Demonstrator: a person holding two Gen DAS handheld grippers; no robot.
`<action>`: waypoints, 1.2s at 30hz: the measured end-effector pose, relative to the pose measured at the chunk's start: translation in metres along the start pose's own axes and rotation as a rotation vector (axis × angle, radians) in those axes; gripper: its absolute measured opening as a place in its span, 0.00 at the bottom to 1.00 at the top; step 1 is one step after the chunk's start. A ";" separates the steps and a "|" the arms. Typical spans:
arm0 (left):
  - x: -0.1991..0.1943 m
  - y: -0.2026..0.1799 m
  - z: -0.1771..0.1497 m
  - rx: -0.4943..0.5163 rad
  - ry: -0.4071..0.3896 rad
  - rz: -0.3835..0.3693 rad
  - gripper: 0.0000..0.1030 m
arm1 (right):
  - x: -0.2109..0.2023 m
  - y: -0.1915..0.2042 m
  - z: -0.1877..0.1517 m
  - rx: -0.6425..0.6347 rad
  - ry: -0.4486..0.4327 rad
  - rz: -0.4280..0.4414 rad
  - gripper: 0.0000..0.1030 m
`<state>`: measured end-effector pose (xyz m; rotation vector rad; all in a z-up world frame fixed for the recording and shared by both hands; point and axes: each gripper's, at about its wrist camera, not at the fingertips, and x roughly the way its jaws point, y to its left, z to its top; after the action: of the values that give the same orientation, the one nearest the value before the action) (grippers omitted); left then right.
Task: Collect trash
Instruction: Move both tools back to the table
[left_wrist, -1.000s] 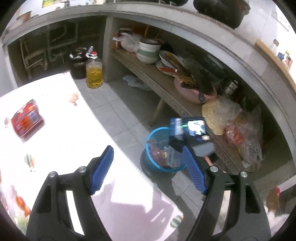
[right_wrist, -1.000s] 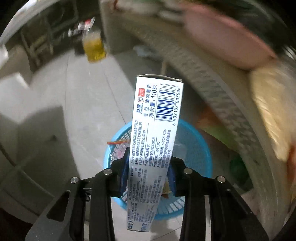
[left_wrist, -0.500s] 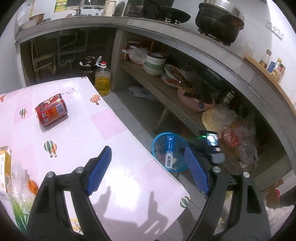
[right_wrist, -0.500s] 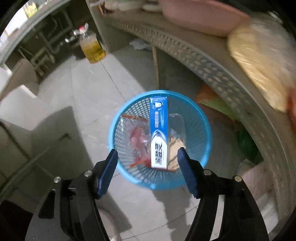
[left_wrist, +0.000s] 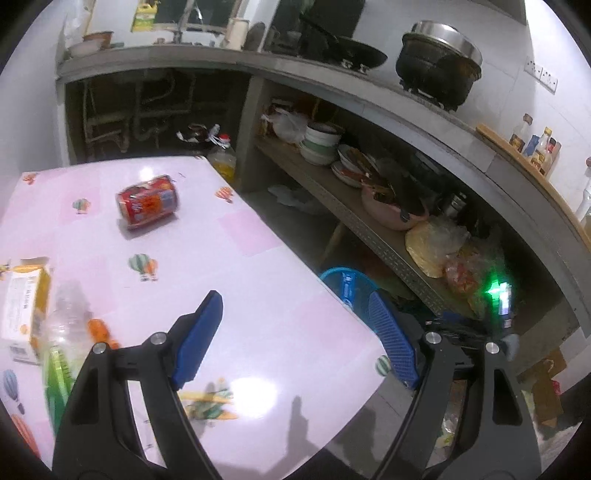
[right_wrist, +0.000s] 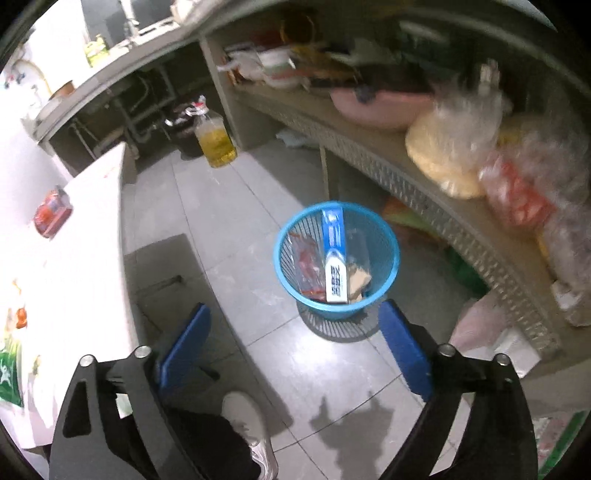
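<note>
A blue mesh trash basket (right_wrist: 384, 236) stands on the tiled floor and holds a blue and white toothpaste box (right_wrist: 334, 266) and wrappers. Its rim (left_wrist: 332, 273) shows past the table edge in the left wrist view. My right gripper (right_wrist: 291, 347) is open and empty, above the floor in front of the basket. My left gripper (left_wrist: 295, 339) is open and empty over the pink table (left_wrist: 236, 258). On the table lie a red can (left_wrist: 147, 201) on its side, a clear plastic bottle (left_wrist: 64, 332) and a carton (left_wrist: 24, 310).
A low shelf (right_wrist: 369, 147) with bowls and plastic bags runs behind the basket. An oil bottle (right_wrist: 216, 138) stands on the floor. A person's white shoe (right_wrist: 247, 424) is below my right gripper. A counter with pots (left_wrist: 436, 70) is above the shelf.
My right gripper opened and dropped the toothpaste box into the basket, then pulled back and up. My left gripper drew back over the table, bringing the can, bottle and carton into view.
</note>
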<state>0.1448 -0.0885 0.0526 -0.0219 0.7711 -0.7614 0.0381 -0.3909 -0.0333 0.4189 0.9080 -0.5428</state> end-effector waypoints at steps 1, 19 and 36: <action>-0.008 0.005 -0.003 0.001 -0.011 0.010 0.76 | -0.011 0.008 0.000 -0.014 -0.019 -0.011 0.91; -0.123 0.098 -0.069 -0.078 -0.113 0.319 0.81 | -0.094 0.164 -0.024 -0.434 -0.235 0.003 0.94; -0.118 0.142 -0.116 -0.211 -0.054 0.292 0.80 | -0.085 0.266 -0.045 -0.427 0.021 0.549 0.94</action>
<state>0.1028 0.1186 0.0009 -0.1169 0.7794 -0.3997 0.1285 -0.1335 0.0427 0.2663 0.8561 0.1596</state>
